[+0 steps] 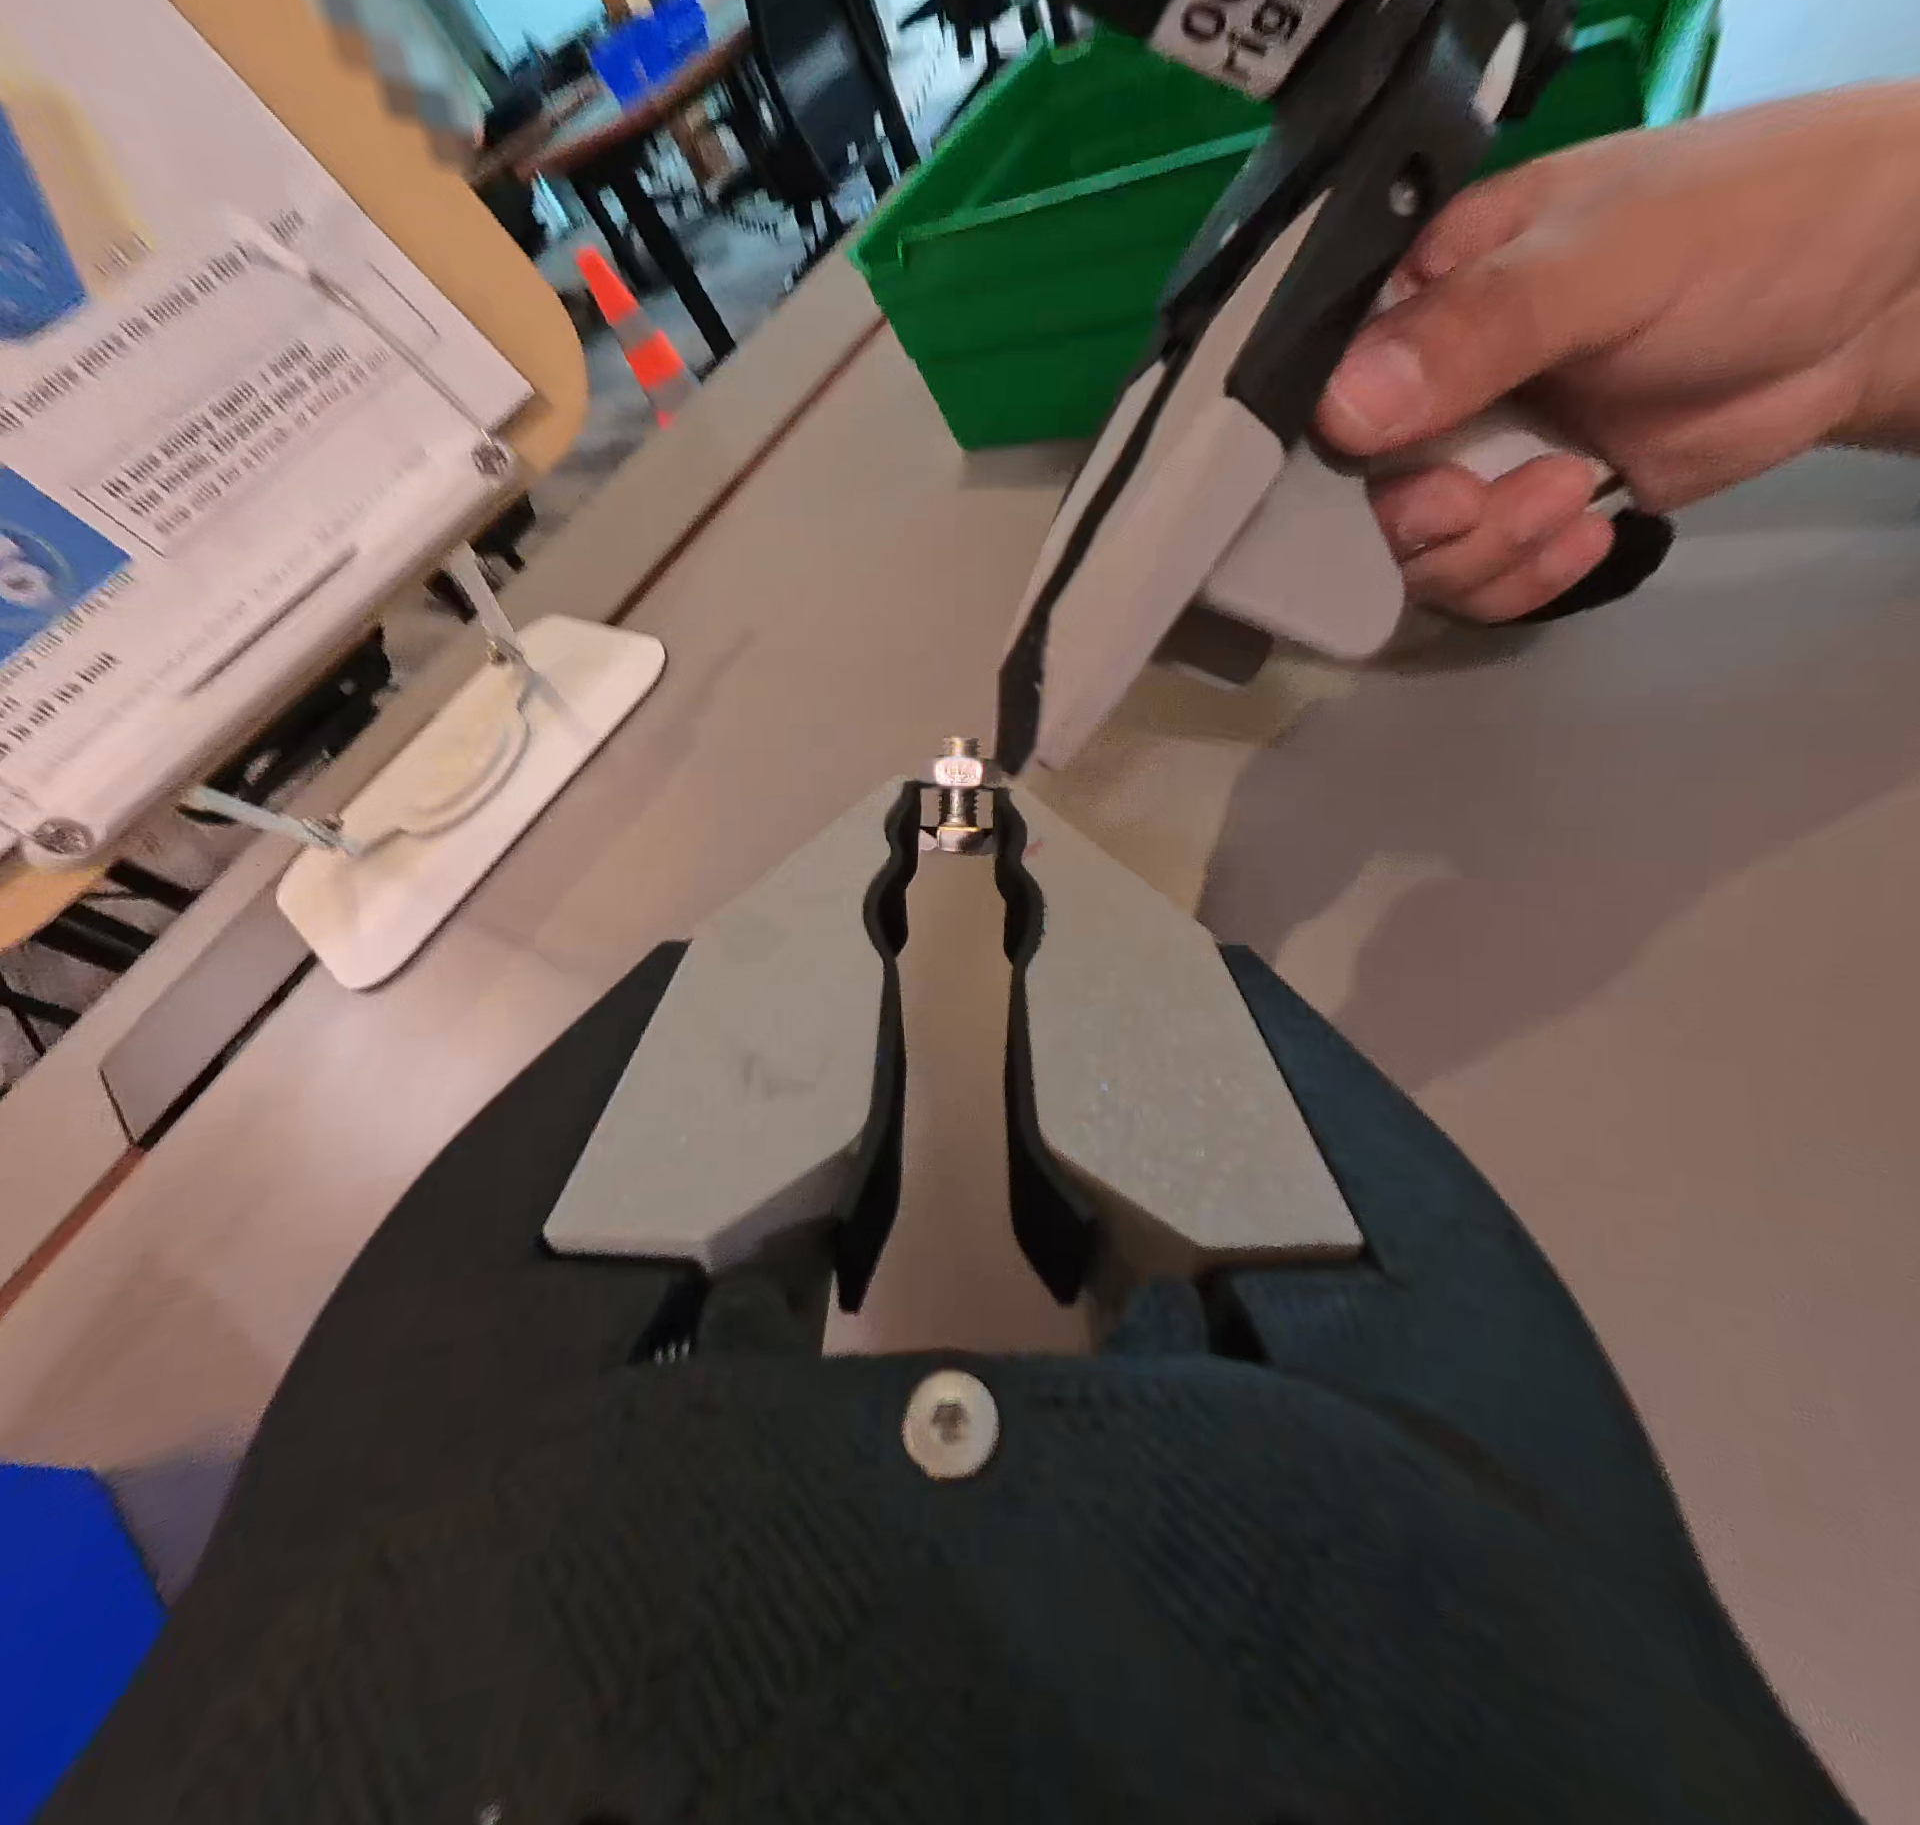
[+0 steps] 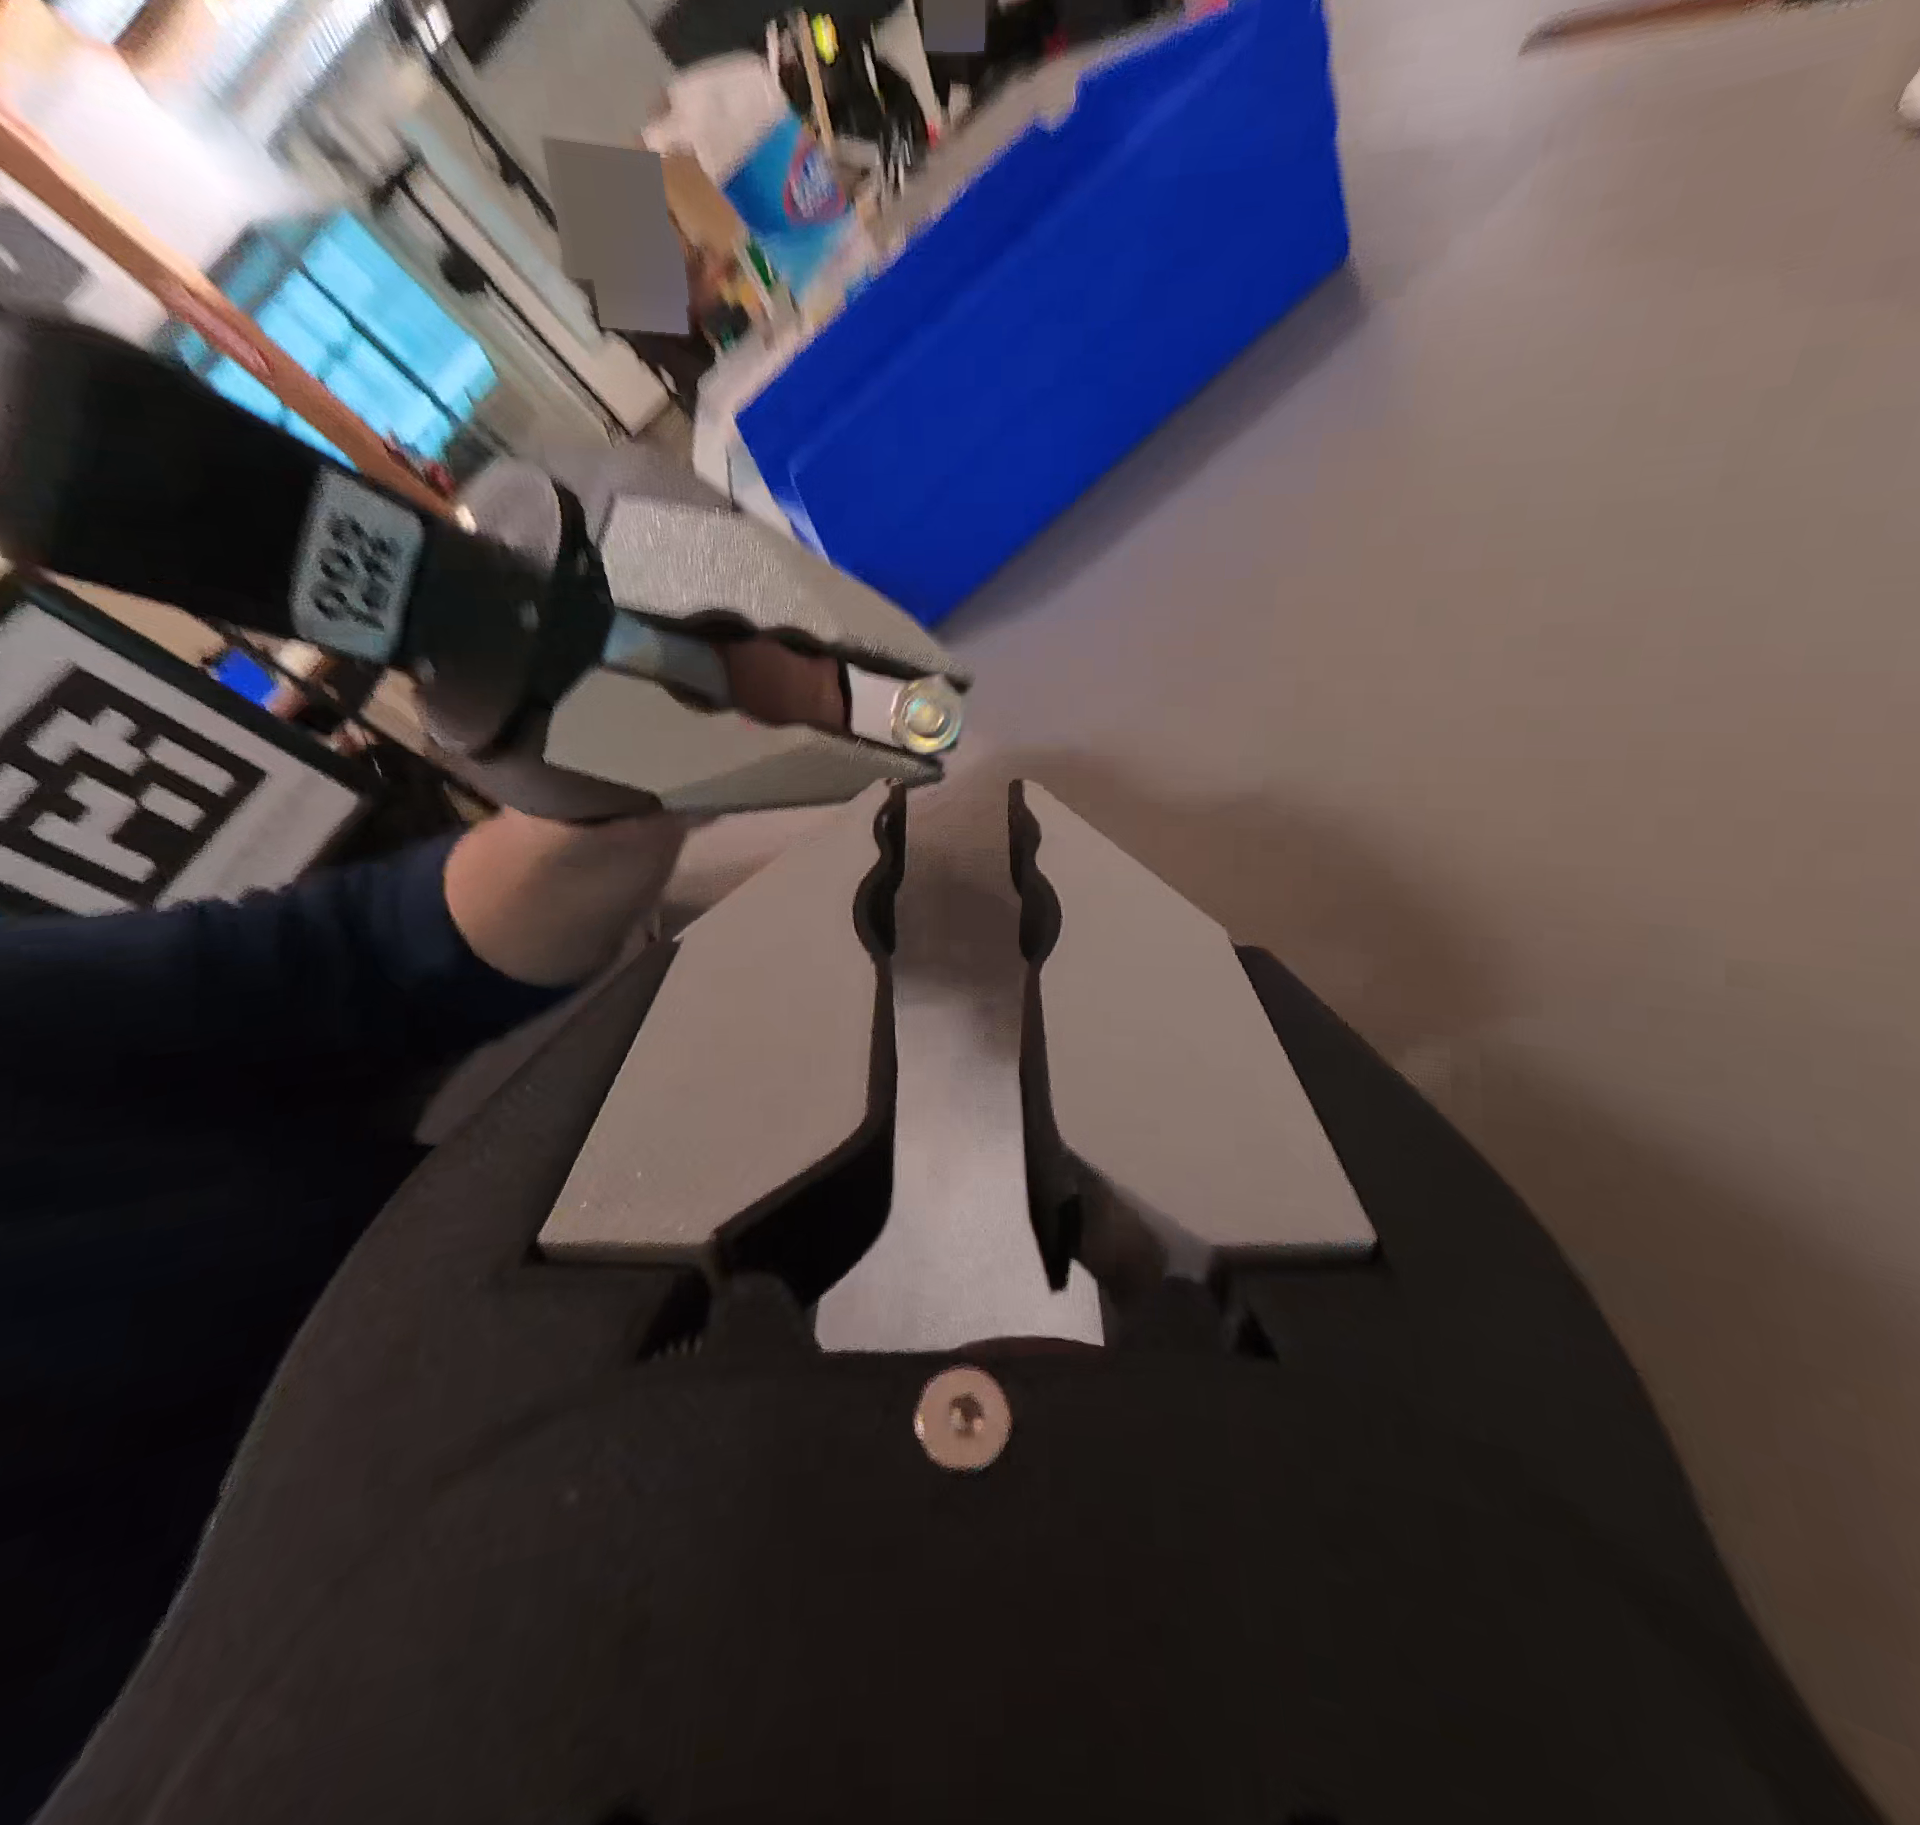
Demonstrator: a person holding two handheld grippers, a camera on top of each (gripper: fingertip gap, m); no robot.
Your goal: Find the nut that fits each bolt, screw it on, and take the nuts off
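Note:
In the left wrist view my left gripper (image 1: 956, 804) is shut on a small silver bolt (image 1: 958, 838), gripping it at the head end with the threaded end pointing up. A silver nut (image 1: 961, 767) sits on the thread just above the fingertips. My right gripper (image 1: 1023, 736) comes down from the upper right, and its dark fingertip is right beside the nut. In the right wrist view my right gripper (image 2: 956, 804) is open with nothing between its pads. The left gripper (image 2: 940, 726) lies just beyond its left fingertip, with the bolt and nut (image 2: 925, 713) seen end-on.
A green bin (image 1: 1039, 321) stands on the table (image 1: 1558, 944) behind the right gripper. A blue bin (image 2: 1039, 341) stands farther off in the right wrist view. A paper sheet on a white stand (image 1: 468, 788) is at the left, with an orange cone (image 1: 634, 331) beyond it. Both grippers' tips are close together, under 4 cm apart.

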